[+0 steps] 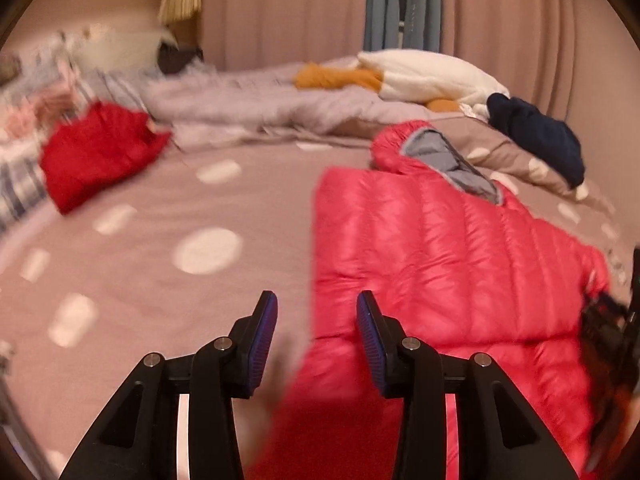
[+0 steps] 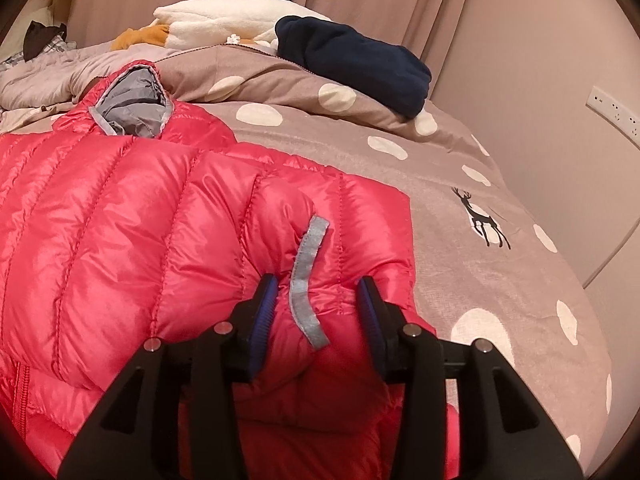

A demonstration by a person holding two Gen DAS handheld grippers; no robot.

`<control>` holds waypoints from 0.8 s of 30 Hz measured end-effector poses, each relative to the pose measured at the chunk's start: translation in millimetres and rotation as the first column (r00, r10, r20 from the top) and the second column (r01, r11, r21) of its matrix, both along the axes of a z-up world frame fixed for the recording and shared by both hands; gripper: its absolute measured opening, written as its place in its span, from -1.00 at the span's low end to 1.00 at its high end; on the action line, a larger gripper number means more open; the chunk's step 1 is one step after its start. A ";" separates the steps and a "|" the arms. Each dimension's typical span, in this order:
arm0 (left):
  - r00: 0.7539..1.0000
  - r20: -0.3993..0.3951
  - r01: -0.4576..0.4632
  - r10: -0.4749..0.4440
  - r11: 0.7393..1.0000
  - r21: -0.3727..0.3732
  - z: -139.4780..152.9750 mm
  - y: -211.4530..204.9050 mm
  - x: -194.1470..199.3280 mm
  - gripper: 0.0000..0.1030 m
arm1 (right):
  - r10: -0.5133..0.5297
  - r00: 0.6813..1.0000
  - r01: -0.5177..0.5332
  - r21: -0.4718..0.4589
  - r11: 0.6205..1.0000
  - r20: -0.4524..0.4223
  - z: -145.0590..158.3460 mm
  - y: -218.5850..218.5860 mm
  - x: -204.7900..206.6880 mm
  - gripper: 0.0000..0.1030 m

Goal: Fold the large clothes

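Note:
A shiny red down jacket (image 1: 432, 248) with a grey-lined hood (image 1: 448, 160) lies spread on the bed. My left gripper (image 1: 317, 312) is open and empty, hovering over the jacket's left edge. In the right wrist view the jacket (image 2: 120, 232) fills the left and middle. My right gripper (image 2: 316, 296) stands open, its jaws on either side of a puffed fold with a grey strip (image 2: 306, 280); the fabric bulges between the pads without being pinched. The right gripper shows blurred at the right edge of the left wrist view (image 1: 612, 332).
The bed has a taupe cover with white dots (image 1: 208, 248). A folded red garment (image 1: 96, 156) lies far left. A crumpled grey quilt (image 1: 256, 108), a white blanket (image 1: 432, 76), an orange item (image 1: 336, 78) and a navy garment (image 2: 352, 60) lie at the back. Curtains and a wall socket (image 2: 612, 114) stand behind.

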State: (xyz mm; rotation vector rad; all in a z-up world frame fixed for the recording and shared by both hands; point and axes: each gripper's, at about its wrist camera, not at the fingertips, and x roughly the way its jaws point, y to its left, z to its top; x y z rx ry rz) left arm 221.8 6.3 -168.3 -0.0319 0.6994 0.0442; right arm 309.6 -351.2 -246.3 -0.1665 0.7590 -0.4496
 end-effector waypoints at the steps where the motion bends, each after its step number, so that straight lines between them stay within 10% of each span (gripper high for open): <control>1: 1.000 -0.009 -0.024 0.024 1.000 0.016 2.6 3.6 -7.5 -0.20 | 0.000 1.000 0.000 0.007 1.000 0.002 0.0 -1.4 -0.5 -0.18; 4: 1.000 -0.018 -0.009 0.008 0.998 -0.061 13.2 12.7 -20.7 -0.20 | 0.001 1.000 -0.001 0.022 1.000 0.012 0.3 -2.8 -2.6 -0.18; 9: 0.999 -0.007 -0.033 0.034 0.998 0.054 47.4 8.1 -42.9 -0.20 | -0.004 1.000 0.004 0.005 1.000 0.004 13.1 2.7 -15.0 -0.09; 13: 0.997 0.082 -0.002 -0.002 0.999 0.050 82.9 5.5 -65.5 -0.18 | 0.061 0.991 -0.081 0.164 0.983 0.122 65.6 2.7 -64.3 -0.06; 18: 0.990 0.139 0.007 -0.003 1.000 -0.028 106.1 9.2 -73.5 0.59 | 0.117 0.975 -0.143 0.129 0.981 0.191 134.1 6.4 -96.8 0.36; 24: 0.979 0.205 0.007 -0.015 0.999 0.042 124.2 0.2 -64.1 0.88 | 0.145 0.963 -0.199 0.242 0.950 0.226 180.4 -5.6 -97.0 0.71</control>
